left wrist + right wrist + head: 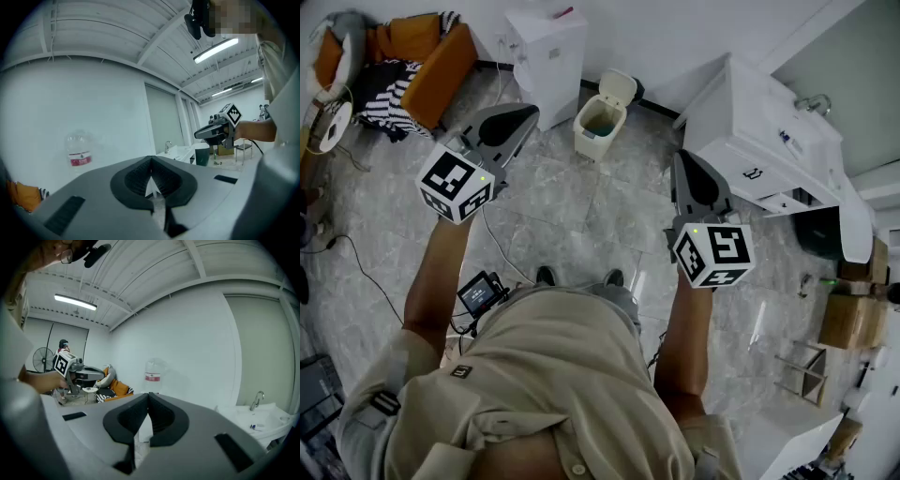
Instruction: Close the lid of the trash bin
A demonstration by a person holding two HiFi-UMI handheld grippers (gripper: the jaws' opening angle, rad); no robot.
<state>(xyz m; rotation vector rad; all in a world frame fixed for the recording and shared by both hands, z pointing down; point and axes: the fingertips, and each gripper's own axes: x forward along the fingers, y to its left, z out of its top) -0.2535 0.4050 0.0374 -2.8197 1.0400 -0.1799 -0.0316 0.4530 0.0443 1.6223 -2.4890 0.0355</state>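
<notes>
Facing the open bin from both sides

My left gripper, jaws pressed together on nothing, has the trash bin near, at its 3 o'clock. The bin stands at my 12 o'clock, its lid raised on the far side, toward the wall. My right gripper, jaws also together and empty, has it at 10 o'clock, slightly farther, I judge.

Grey marbled floor below white walls, with an orange armchair at far left, a white sink cabinet at right, and strip lights on the ribbed ceiling.
</notes>
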